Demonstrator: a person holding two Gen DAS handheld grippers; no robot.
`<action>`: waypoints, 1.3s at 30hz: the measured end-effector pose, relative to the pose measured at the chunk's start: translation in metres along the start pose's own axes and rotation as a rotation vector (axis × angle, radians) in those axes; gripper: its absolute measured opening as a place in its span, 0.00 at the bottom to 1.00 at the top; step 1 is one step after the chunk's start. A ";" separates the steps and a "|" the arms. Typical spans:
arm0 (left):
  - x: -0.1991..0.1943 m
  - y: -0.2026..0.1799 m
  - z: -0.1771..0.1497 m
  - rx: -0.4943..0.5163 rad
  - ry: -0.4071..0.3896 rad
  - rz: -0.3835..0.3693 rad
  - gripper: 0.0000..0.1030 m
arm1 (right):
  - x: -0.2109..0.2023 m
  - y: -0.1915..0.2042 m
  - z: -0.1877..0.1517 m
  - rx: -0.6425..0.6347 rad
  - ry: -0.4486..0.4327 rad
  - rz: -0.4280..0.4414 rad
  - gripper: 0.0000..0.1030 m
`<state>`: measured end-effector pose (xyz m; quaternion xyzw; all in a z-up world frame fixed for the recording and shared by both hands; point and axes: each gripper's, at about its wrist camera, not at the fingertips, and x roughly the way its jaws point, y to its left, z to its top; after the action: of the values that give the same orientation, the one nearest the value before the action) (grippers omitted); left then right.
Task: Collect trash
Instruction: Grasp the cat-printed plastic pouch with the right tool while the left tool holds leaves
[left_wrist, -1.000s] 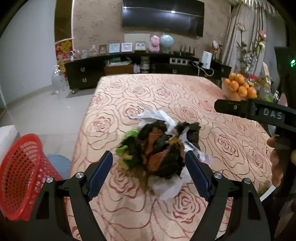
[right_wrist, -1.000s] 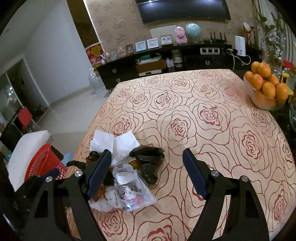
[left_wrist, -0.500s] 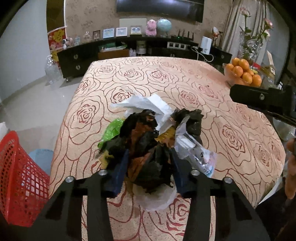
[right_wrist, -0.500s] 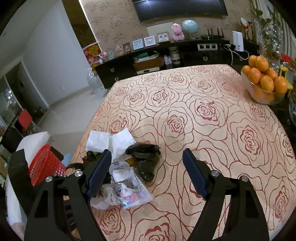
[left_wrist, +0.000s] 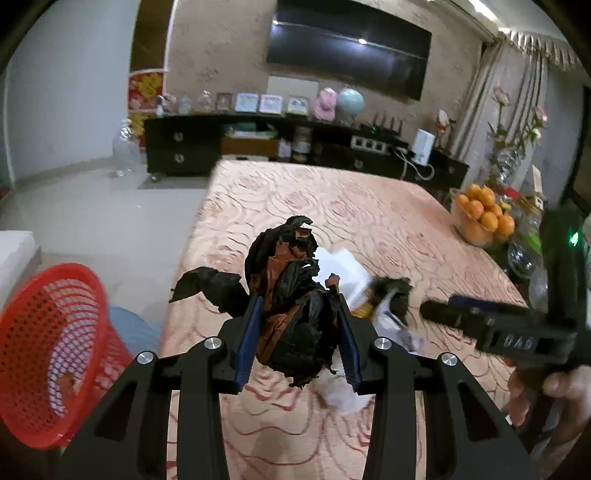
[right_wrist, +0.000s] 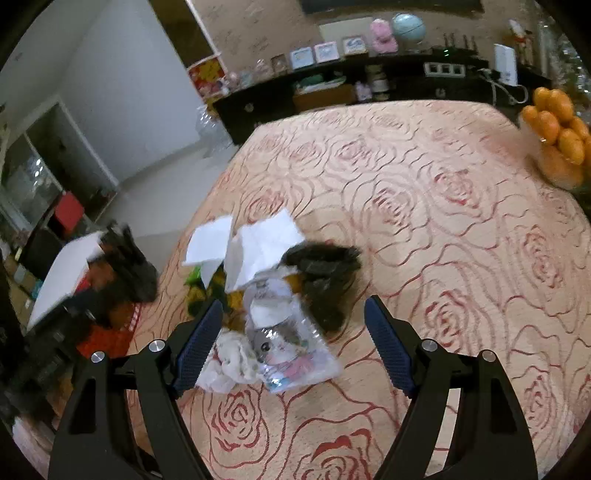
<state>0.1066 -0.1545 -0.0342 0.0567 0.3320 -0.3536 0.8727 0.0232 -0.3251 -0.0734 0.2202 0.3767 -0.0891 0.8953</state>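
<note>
From the left wrist we see our left gripper (left_wrist: 301, 338) clamped on a black and orange wrapper (left_wrist: 291, 306), its jaws having just closed in around it. We hold the wad clear of the table (left_wrist: 369, 206) because the red basket (left_wrist: 51, 332) waits on the floor at the left, likely where it goes. The right gripper (left_wrist: 476, 321) reaches in from the right.

From the right wrist, our right gripper (right_wrist: 293, 341) stands wide apart, pressing on nothing. It hangs over the rest of the trash (right_wrist: 280, 295), which lies on the table near its left edge: white paper (right_wrist: 258, 243), a clear packet (right_wrist: 291, 350), dark scraps (right_wrist: 325, 273). We judge it is lined up to take the packet.
</note>
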 end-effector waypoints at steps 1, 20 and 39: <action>-0.003 0.003 0.001 -0.006 -0.007 0.007 0.36 | 0.005 0.002 -0.003 -0.011 0.012 -0.002 0.74; -0.030 0.036 -0.001 -0.025 -0.055 0.082 0.36 | 0.051 0.005 -0.022 -0.052 0.115 0.012 0.43; -0.054 0.067 -0.001 -0.073 -0.105 0.121 0.36 | -0.001 0.028 -0.001 -0.118 -0.069 0.016 0.42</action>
<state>0.1215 -0.0726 -0.0101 0.0263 0.2945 -0.2903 0.9101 0.0305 -0.2995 -0.0639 0.1667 0.3484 -0.0673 0.9199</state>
